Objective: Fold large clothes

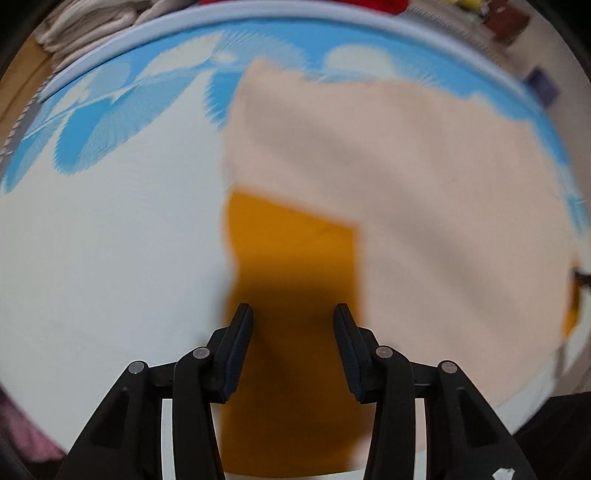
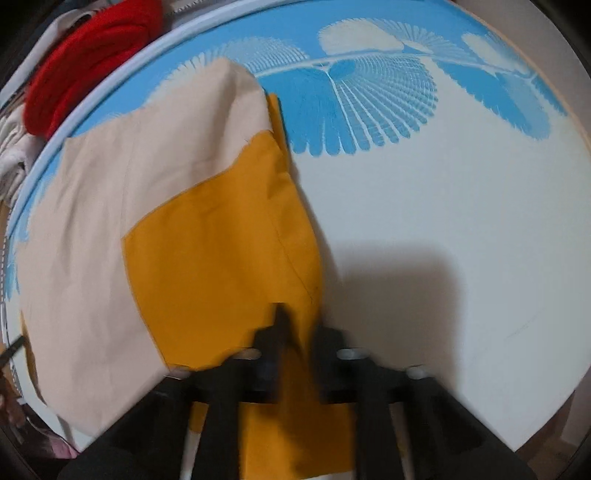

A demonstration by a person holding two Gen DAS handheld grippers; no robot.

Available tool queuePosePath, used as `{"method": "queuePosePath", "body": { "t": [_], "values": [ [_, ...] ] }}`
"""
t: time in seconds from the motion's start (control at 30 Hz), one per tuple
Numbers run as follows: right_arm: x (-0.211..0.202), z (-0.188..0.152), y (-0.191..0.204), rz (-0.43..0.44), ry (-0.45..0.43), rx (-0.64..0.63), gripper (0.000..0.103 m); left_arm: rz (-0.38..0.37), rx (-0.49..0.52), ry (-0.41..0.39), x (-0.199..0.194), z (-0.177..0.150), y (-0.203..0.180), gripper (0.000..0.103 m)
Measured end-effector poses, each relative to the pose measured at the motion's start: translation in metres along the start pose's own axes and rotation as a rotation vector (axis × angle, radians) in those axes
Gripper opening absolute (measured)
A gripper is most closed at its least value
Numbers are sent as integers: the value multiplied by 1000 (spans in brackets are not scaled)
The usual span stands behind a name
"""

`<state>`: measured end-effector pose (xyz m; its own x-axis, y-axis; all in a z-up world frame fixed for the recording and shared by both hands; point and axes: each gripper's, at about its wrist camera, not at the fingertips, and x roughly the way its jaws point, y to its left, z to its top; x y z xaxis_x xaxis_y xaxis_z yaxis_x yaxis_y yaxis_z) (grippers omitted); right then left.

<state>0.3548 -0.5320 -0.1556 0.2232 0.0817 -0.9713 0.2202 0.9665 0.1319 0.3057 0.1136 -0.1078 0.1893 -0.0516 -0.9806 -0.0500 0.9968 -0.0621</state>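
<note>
A large garment in beige (image 1: 424, 184) and mustard yellow (image 1: 291, 251) lies on the round table. In the left wrist view my left gripper (image 1: 293, 314) is open, its fingers apart above the yellow panel at the garment's near edge. In the right wrist view the garment (image 2: 207, 251) fills the left half, beige at the back, yellow in front. My right gripper (image 2: 299, 325) is blurred; its fingers stand close together with yellow cloth between them, near the garment's right edge.
The round table (image 2: 461, 221) is white with a blue leaf pattern and a pale rim. Behind it lie a red cloth (image 2: 85, 55) and cream folded fabrics (image 1: 96, 26). Small items sit at the far right (image 1: 509, 18).
</note>
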Motion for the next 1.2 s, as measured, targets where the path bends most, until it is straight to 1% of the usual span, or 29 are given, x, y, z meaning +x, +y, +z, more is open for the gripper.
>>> {"method": "queuePosePath", "body": {
  "t": [0.07,0.1,0.13,0.17,0.2,0.23,0.27,0.3,0.33,0.37,0.4,0.43,0.47,0.5,0.53,0.57,0.6,0.63,0.67,0.7,0.77,0.8,0.9,0.93,1.0,1.03,1.13,1.17,1.2],
  "values": [
    [-9,3,-6,13,-40,45,5,80,-15,37,4,-7,9,41],
    [-8,3,-9,11,-37,70,5,96,-5,27,-1,-11,8,37],
    [-7,2,-11,-8,-33,86,5,94,12,8,-8,-12,4,27],
    [-8,2,-12,-58,-40,93,6,81,37,-25,-18,-15,-2,24],
    [-11,2,-11,-109,-52,80,6,39,71,-61,-30,-19,-11,24],
    [-17,2,-6,-144,-69,59,11,1,98,-70,-36,-22,-17,24],
    [-26,3,1,-165,-99,34,11,-36,127,-62,-38,-26,-23,24],
    [-34,2,7,-153,-127,2,11,-70,165,-30,-35,-32,-30,31],
    [-38,1,11,-129,-139,-29,11,-78,213,25,-25,-40,-36,35],
    [-38,-2,16,-97,-135,-67,12,-31,256,77,-12,-47,-40,35],
    [-32,-7,22,-48,-87,-107,12,51,282,112,1,-52,-41,35],
    [-21,-9,24,-27,-28,-128,13,96,285,129,6,-55,-41,35],
    [-7,-17,25,-36,53,-153,13,114,276,131,6,-56,-41,35],
    [8,-26,23,-88,137,-182,13,122,269,116,2,-56,-43,35],
    [18,-35,21,-146,190,-208,13,135,263,81,-7,-55,-47,34],
    [20,-39,20,-167,207,-224,13,139,254,31,-20,-55,-52,32],
    [15,-39,21,-176,194,-228,13,131,245,-6,-30,-54,-57,33],
    [5,-37,26,-200,154,-238,13,117,230,-50,-42,-53,-63,33],
    [-9,-35,35,-217,81,-264,13,112,216,-79,-51,-52,-70,33],
    [-21,-35,45,-203,17,-290,13,105,196,-116,-61,-51,-78,33],
    [-52,-36,76,-101,-124,-346,14,83,166,-163,-73,-45,-96,33],
    [-62,-38,93,-40,-170,-372,14,70,146,-186,-77,-40,-105,33],
    [-69,-45,143,65,-230,-458,16,2,97,-216,-79,-30,-130,33],
    [-65,-46,157,81,-228,-477,17,-9,91,-212,-76,-24,-136,33],
    [-52,-51,185,107,-188,-512,18,-18,86,-179,-67,-22,-152,33],
    [-40,-52,196,92,-162,-524,19,-19,87,-159,-58,-13,-150,33],
    [13,-54,204,-29,4,-554,23,-12,91,-75,-25,-1,-150,33],
    [25,-55,205,-55,48,-556,23,11,102,-37,-13,0,-151,33],
    [31,-55,206,-72,65,-562,23,33,114,-11,-4,0,-149,33]
  ]
}}
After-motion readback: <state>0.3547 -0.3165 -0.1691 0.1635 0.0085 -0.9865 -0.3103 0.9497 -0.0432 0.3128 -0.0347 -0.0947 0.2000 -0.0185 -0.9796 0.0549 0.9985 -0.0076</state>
